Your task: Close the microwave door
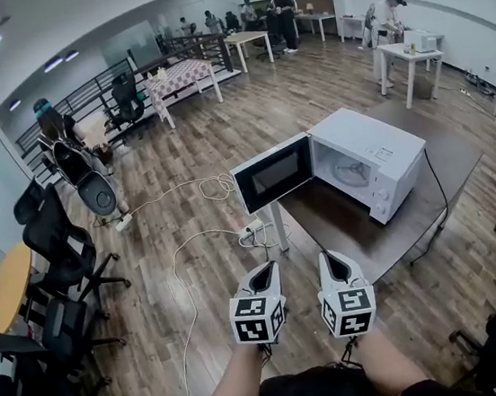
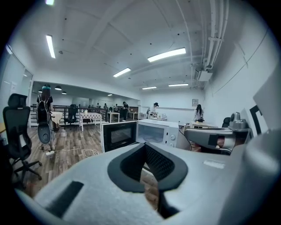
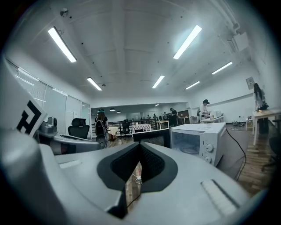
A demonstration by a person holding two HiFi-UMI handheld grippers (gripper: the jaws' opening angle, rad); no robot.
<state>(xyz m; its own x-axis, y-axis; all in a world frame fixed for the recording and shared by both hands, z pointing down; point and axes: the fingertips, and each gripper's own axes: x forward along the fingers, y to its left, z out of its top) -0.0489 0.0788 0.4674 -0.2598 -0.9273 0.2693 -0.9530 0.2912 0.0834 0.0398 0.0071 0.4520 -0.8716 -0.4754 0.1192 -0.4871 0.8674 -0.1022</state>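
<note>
The left hand-held gripper (image 2: 147, 146) has its jaws pressed together with nothing between them. The right hand-held gripper (image 3: 139, 144) is the same, tips meeting and empty. In the head view the two sit side by side, low and close to the person's body, left (image 1: 262, 269) and right (image 1: 329, 256). Both point roughly level toward the microwave (image 1: 372, 160) and are well apart from it.

The microwave stands on a dark surface (image 1: 342, 225). Its door (image 1: 274, 173) is swung wide open to the left, out past the surface's edge, so its black window faces the person. Each gripper view shows the door (image 2: 118, 135) and the white body beside it (image 3: 199, 140) ahead of the jaws.

Several things could go wrong from here:
- A push with the narrow closed tips may skid across the glossy door panel. Pressing near the free edge would probably hold better than pressing near the hinge.
- A hard shove could slide the whole oven along the surface.
- A soft push could leave the door resting against the frame unlatched.
- A white power strip (image 1: 252, 230) and loose cables (image 1: 184, 264) lie on the floor beside the surface's leg, where the person would likely step in, so feet could snag.

The open cavity shows a glass turntable (image 1: 350, 171). I see no dish or food on it, though the interior is small in every view.
</note>
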